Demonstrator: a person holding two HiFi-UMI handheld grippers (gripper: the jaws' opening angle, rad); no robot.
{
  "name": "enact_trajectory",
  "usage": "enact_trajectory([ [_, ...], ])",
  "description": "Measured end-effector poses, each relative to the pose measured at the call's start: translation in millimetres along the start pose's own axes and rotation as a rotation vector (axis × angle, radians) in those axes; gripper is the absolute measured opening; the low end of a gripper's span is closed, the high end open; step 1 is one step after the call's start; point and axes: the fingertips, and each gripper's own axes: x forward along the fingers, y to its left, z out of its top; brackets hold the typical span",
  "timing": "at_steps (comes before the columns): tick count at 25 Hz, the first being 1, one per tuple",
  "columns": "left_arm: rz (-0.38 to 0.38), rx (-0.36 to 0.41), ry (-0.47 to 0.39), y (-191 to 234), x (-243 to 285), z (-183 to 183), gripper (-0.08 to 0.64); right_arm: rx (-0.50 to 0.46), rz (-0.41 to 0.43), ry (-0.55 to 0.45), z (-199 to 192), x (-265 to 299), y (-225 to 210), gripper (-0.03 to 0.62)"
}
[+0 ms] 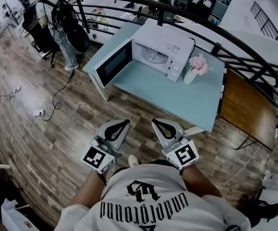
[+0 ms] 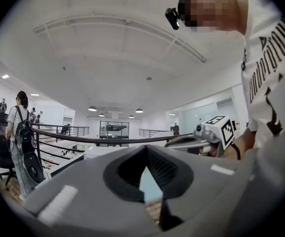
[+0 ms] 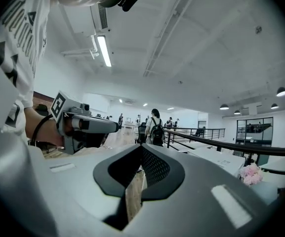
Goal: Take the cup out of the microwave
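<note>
Both grippers were out in front of the person, well short of the microwave [image 1: 170, 44], and neither carried anything. The left gripper [image 1: 125, 122] had its jaws drawn together, nothing between them. The right gripper [image 1: 154, 121] was the same, tips meeting, empty.

The door [image 1: 113, 63] was swung wide off the microwave's left side. Inside the cavity sat a pale shape, most likely the cup [image 1: 152, 56], though it was too small to be sure of its outline.

Plenty could have gone wrong from there. First, the jaws: a gripper arriving at the cavity pinched together would only shove the cup deeper or tip it, so one had to spread before it went in.

Second, that open door. It stuck out on the microwave's left, right in the left gripper's lane, and a careless approach could clip it and swing it or jolt the whole microwave.

Third, the vase [image 1: 191, 76] of pink flowers, just beside the microwave's right end. A right gripper coming in wide looked likely to knock it over on the table [image 1: 177, 97].

Then the lift itself: the cavity looked low and tight, so a cup gripped off-centre might catch the opening's lip on the way out and spill or slip.

A cable [image 1: 57, 97] trailed on the floor well out to the microwave's left, probably clear of the path.
</note>
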Motion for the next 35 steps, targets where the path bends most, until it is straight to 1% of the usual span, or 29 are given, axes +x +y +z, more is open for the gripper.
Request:
enact_trajectory([
  [5, -0.011, -0.021, 0.01, 25, 5, -8, 0.049, 0.021, -0.009, 0.019, -5, 26, -9, 0.005],
  [7, -0.013, -0.028, 0.016, 34, 10, -12, 0.049, 0.039, -0.01, -0.004, -5, 36, -18, 0.005],
  [9, -0.01, -0.02, 0.017, 45, 15, -13, 0.049, 0.046, -0.008, -0.022, -5, 48, -28, 0.005],
  [13, 0.01, -0.023, 0.033, 68, 28, -14, 0.049, 0.08, -0.003, -0.025, -14, 71, -51, 0.005],
  [15, 0.014, -0.015, 0.038, 75, 38, -13, 0.049, 0.075, 0.005, -0.029, -12, 82, -63, 0.005],
  [17, 0.017, -0.005, 0.043, 86, 51, -13, 0.049, 0.065, 0.016, -0.034, -12, 94, -78, 0.005],
  [23, 0.032, -0.01, 0.046, 117, 103, -16, 0.049, 0.059, 0.031, -0.048, -14, 120, -130, 0.005],
  [30, 0.038, -0.013, 0.056, 135, 168, -18, 0.049, 0.072, 0.043, -0.047, -19, 125, -193, 0.005],
  [35, 0.051, -0.009, 0.057, 141, 199, -19, 0.049, 0.079, 0.06, -0.032, -30, 129, -225, 0.005],
])
